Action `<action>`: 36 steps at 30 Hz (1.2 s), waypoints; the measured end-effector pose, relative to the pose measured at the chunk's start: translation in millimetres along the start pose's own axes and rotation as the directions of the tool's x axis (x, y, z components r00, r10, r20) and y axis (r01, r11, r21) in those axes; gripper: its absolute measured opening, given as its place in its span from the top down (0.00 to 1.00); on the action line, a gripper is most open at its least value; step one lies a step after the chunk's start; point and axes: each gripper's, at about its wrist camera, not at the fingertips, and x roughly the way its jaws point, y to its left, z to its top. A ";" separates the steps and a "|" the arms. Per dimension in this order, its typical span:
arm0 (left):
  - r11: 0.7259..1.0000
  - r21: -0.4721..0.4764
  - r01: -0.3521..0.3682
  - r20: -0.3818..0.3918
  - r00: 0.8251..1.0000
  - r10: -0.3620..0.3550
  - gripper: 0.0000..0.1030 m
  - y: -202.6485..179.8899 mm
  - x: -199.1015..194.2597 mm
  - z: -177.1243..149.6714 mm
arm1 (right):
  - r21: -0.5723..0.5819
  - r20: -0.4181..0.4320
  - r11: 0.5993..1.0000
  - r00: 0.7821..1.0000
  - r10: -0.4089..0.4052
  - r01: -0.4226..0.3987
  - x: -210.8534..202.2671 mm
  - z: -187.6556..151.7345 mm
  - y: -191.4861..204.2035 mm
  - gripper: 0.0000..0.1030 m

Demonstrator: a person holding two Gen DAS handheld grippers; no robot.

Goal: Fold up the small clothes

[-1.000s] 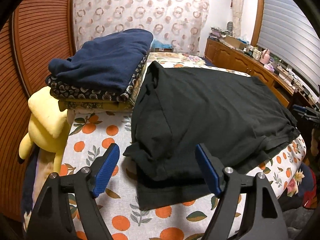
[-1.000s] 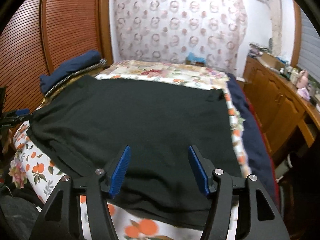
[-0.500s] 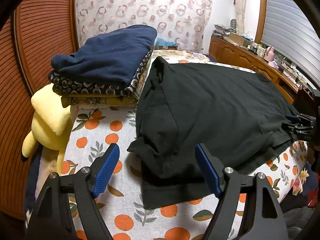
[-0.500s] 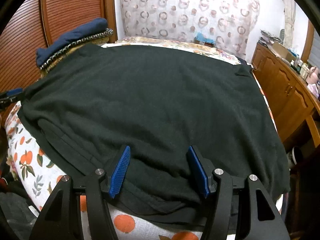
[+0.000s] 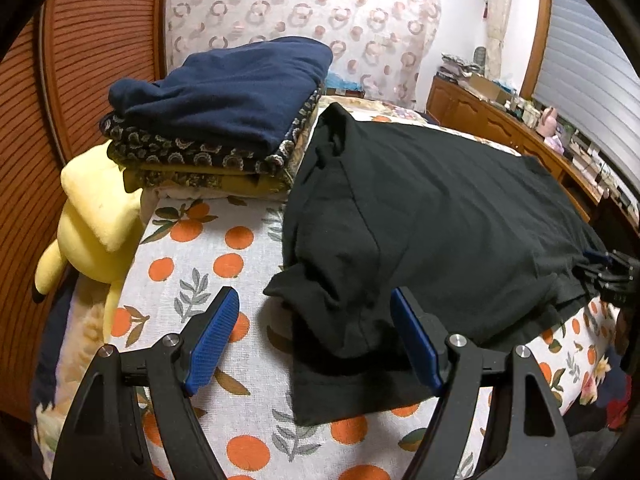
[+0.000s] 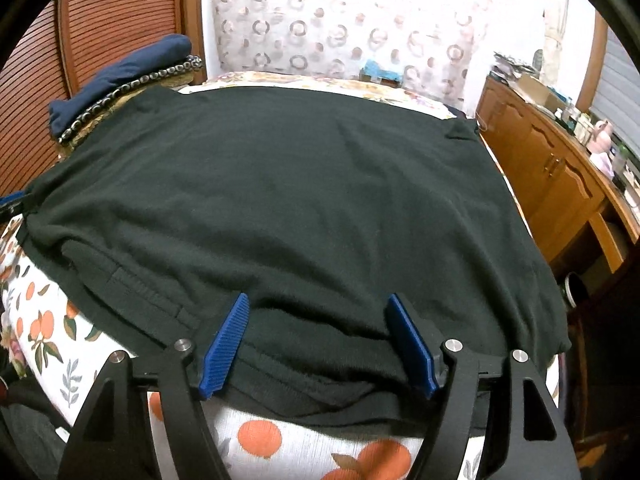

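A black shirt lies spread over the orange-print bedspread. My left gripper stands open just above the bunched sleeve and near corner of the shirt, with cloth between the blue pads but not pinched. My right gripper hovers over the shirt's near hem, jaws opening, dark fabric lying between the pads without being pressed. The right gripper's tips also show at the shirt's far right edge in the left wrist view.
A stack of folded clothes topped by a navy piece sits at the bed's far left. A yellow plush toy leans beside it against the slatted wooden door. A wooden cabinet runs along the right of the bed.
The right gripper came forward and lower over the shirt's near hem, and its jaws now stand wider. The left gripper shifted only slightly and stayed open.
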 end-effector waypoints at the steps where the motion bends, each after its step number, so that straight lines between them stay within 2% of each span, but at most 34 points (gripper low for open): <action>1: 1.000 -0.007 0.011 -0.001 1.000 -0.011 0.25 0.9 0.7 -0.3 | 0.008 0.001 1.000 1.000 0.005 -0.005 -2.8 -1.9 2.0 0.28; 2: 1.000 -0.010 0.021 -0.005 1.000 -0.021 0.30 0.8 2.0 -0.5 | 0.019 0.004 1.000 1.000 0.011 -0.011 -4.0 -3.4 1.3 0.28; 3: 1.000 -0.008 0.028 -0.012 1.000 -0.028 0.43 0.4 3.8 -0.6 | 0.018 0.007 1.000 1.000 0.011 -0.011 -4.5 -5.1 1.1 0.28; 4: 1.000 -0.004 0.031 -0.023 0.999 -0.031 0.51 -0.4 6.1 -0.9 | 0.010 0.010 1.000 1.000 0.009 -0.009 -4.6 -5.5 2.4 0.27; 13: 0.999 0.015 0.028 -0.039 0.999 -0.027 0.54 -4.0 14.4 -0.9 | -0.015 0.035 0.999 0.999 0.035 -0.035 -10.6 -17.2 -2.8 0.25; 14: 0.999 0.028 0.031 -0.039 0.999 -0.030 0.60 -6.2 14.8 -1.1 | -0.016 0.037 0.999 0.999 0.038 -0.037 -10.8 -18.1 -3.1 0.25; 16: 0.998 0.041 0.045 -0.036 0.998 -0.044 0.90 -11.1 16.2 1.5 | -0.015 0.039 0.999 0.998 0.042 -0.041 -11.4 -19.1 -3.8 0.25; 21: 0.992 0.034 0.122 0.070 0.990 -0.125 0.93 -24.1 -5.7 13.5 | -0.010 0.081 0.999 0.996 0.040 -0.040 -22.4 -27.1 -5.9 0.25; 27: 0.974 0.061 0.217 0.130 0.966 -0.223 0.93 -53.8 -24.5 42.1 | 0.034 0.102 0.999 0.994 0.039 -0.042 -32.6 -38.9 -18.8 0.25; 32: 0.946 0.108 0.304 0.142 0.938 -0.318 0.94 -87.4 -24.1 72.1 | 0.058 0.140 0.997 0.989 0.035 -0.044 -43.9 -48.4 -29.1 0.25; 36: 0.913 0.197 0.358 0.124 0.914 -0.386 0.94 -133.3 -19.1 93.5 | 0.081 0.177 0.996 0.984 0.027 -0.042 -54.2 -57.9 -33.6 0.25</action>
